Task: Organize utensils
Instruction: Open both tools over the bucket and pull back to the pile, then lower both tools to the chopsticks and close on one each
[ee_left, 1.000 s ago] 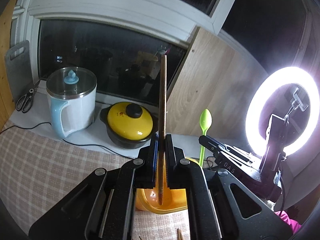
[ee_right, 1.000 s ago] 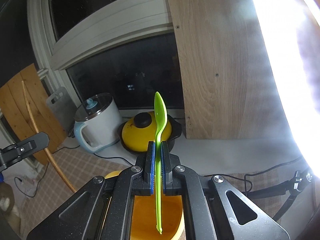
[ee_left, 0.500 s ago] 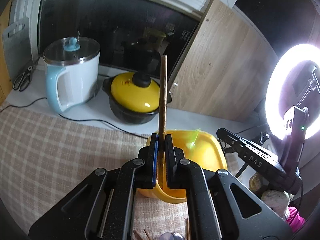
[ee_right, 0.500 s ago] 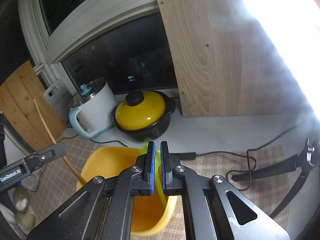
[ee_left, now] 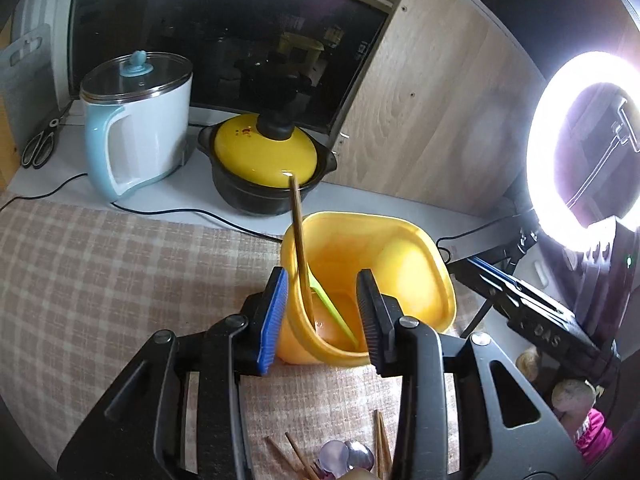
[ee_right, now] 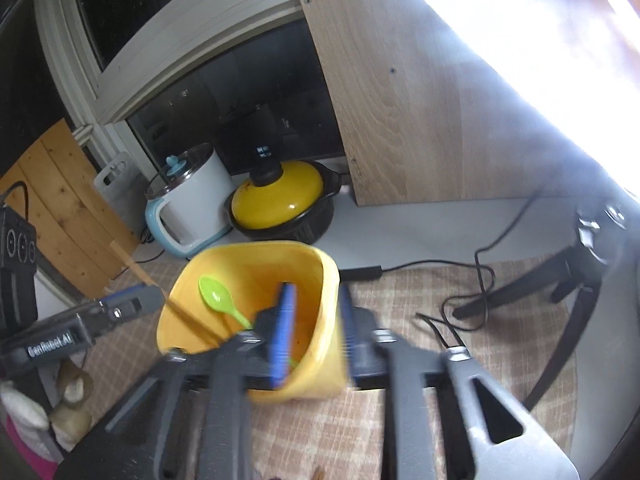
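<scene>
A yellow container [ee_left: 404, 236] stands on the checked cloth. A wooden chopstick [ee_left: 299, 240] leans upright inside it, and beside it lies a green spoon [ee_left: 335, 316]. My left gripper [ee_left: 322, 316] hovers over the container's near rim. Its jaws are opening; the chopstick stands loose between them, touching neither pad. In the right wrist view the green spoon [ee_right: 218, 300] rests in the yellow container [ee_right: 248, 258] and the chopstick [ee_right: 138, 270] sticks out to the left. My right gripper [ee_right: 316, 336], blurred, is over the container's near right corner, its jaws opening with nothing gripped.
Behind stand a white and blue electric pot [ee_left: 140, 120] and a black casserole with a yellow lid [ee_left: 266, 160]. Scissors [ee_left: 40, 144] lie far left. A ring light [ee_left: 584, 148] on a stand and cables [ee_right: 484, 268] are at right. More chopsticks and spoons [ee_left: 344, 456] lie near me.
Both grippers opened. The chopstick left my left jaws and the green spoon left my right jaws; both now stand in the yellow container. Both hands came lower and closer to it.
</scene>
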